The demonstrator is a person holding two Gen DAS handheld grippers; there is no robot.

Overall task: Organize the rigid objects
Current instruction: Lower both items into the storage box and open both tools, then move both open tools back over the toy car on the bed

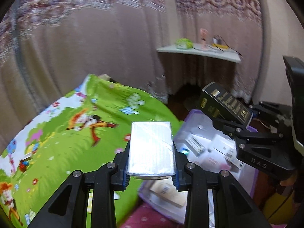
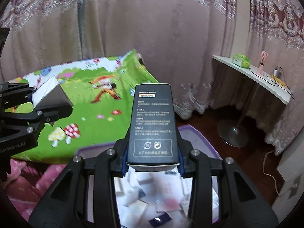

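Observation:
My left gripper [image 1: 151,171] is shut on a shiny silver-wrapped box [image 1: 152,148], held in the air over the edge of the green cartoon sheet [image 1: 66,129]. It also shows at the left of the right wrist view [image 2: 40,102], where the box [image 2: 51,95] looks grey and white. My right gripper [image 2: 153,163] is shut on a tall black box [image 2: 152,123] with white instruction text. In the left wrist view this black box [image 1: 226,102] and the right gripper [image 1: 241,121] hang above a clear purple-rimmed bin [image 1: 252,176] holding several small boxes.
The bin [image 2: 201,140] lies under my right gripper on a pink cover [image 2: 24,186]. A white curved shelf [image 2: 266,81] with a green item, a pink fan and cables stands at right. A round fan base [image 2: 231,133] sits on the dark floor. Curtains hang behind.

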